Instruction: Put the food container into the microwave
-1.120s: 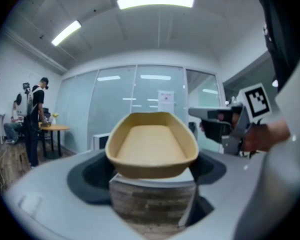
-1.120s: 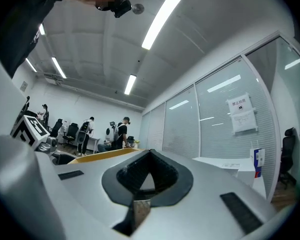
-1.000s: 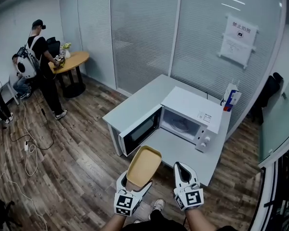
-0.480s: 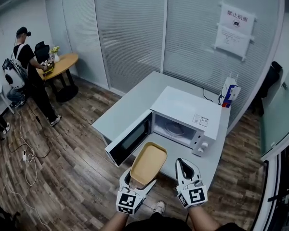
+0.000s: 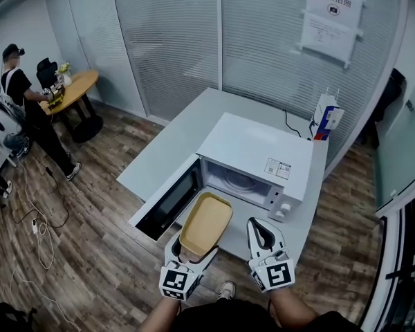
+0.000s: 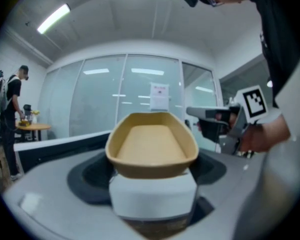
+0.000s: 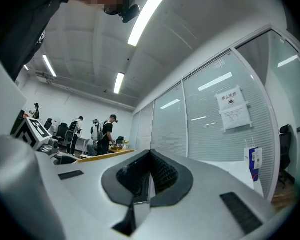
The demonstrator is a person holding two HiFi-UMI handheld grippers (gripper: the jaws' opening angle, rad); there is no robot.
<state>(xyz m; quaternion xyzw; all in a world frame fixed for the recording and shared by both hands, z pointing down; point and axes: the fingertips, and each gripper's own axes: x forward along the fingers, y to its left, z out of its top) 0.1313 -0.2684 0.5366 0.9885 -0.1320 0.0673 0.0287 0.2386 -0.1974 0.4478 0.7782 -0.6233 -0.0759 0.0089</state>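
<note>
- A grey table (image 5: pixel 167 138) stood on wood flooring before glass partitions, and on it was a white microwave (image 5: pixel 257 149) with its door (image 5: pixel 167 200) swung open.
- The left gripper (image 5: pixel 191 256) was clamped on the near end of the empty tan food container (image 5: pixel 206 221), held just before the microwave's mouth, not yet inside.
- The right gripper (image 5: pixel 262 232), jaws pressed together on nothing, hovered near the microwave's knobs.
- A carton (image 5: pixel 324 118) stood behind the microwave.

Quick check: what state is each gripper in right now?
Left hand-held gripper: closed on the food container.
Right hand-held gripper: closed, holding nothing.
</note>
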